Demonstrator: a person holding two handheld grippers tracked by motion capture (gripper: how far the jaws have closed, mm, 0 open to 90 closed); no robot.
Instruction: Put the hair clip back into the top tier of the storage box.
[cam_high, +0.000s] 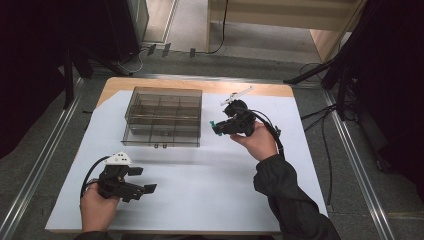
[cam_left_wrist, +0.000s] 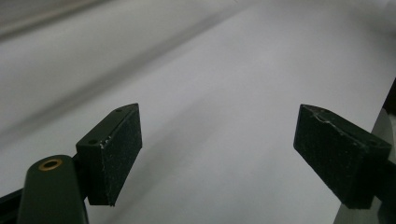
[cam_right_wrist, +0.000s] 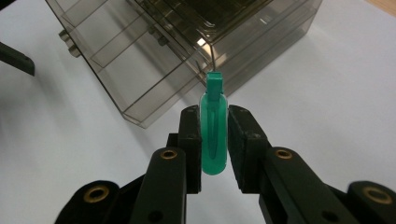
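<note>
the right gripper (cam_right_wrist: 214, 122) is clamping a small green clip (cam_right_wrist: 214, 135) between its two black jaws, the clip standing upright with its squared tab poking out past the jaw tips. in the high view the right gripper (cam_high: 216, 127) is hovering just beside the right side of the clear compartment box (cam_high: 163, 117), with the green clip (cam_high: 212, 123) showing as a small spot at its tip, close to the box's near right corner but apart from it. in the right gripper view the box (cam_right_wrist: 154, 51) is lying just ahead of the clip, its smoky see-through walls and inner dividers showing.

the left gripper (cam_high: 142, 179) is sitting well in front of the box, toward its left side, held low over the white table cover (cam_high: 210, 185). its jaws are standing wide apart with nothing between them; in the left gripper view the left gripper (cam_left_wrist: 217, 156) is looking out over bare white cover (cam_left_wrist: 224, 93).
</note>
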